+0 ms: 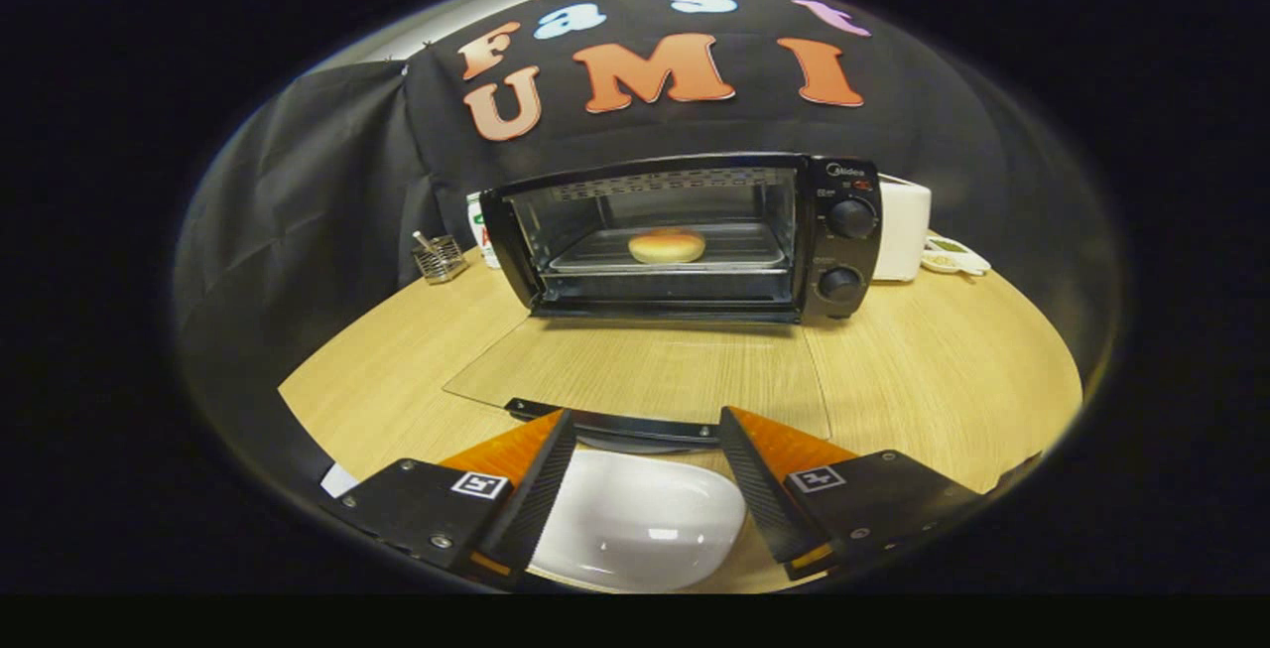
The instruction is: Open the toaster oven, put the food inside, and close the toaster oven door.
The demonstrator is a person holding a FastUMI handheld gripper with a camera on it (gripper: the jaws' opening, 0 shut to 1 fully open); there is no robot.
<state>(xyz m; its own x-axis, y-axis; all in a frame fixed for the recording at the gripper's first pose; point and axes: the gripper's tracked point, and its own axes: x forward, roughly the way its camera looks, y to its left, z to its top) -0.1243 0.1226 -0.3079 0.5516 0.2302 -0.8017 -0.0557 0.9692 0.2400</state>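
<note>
A black toaster oven [843, 231] stands at the back of the wooden table. Its glass door [645, 370] lies folded down flat toward me, the door handle [615, 422] just ahead of my fingertips. A round golden bun [667, 245] rests on the metal tray [595, 253] inside the oven. My gripper [645, 425] is open, its two fingers spread wide with nothing pressed between them. Below and between the fingers sits a bare white plate [635, 519].
A white appliance [903, 226] stands right of the oven, with a small dish [952, 256] beside it. Left of the oven are a wire basket [440, 258] and a white carton [482, 226]. The wooden table [943, 370] ends in a curved edge.
</note>
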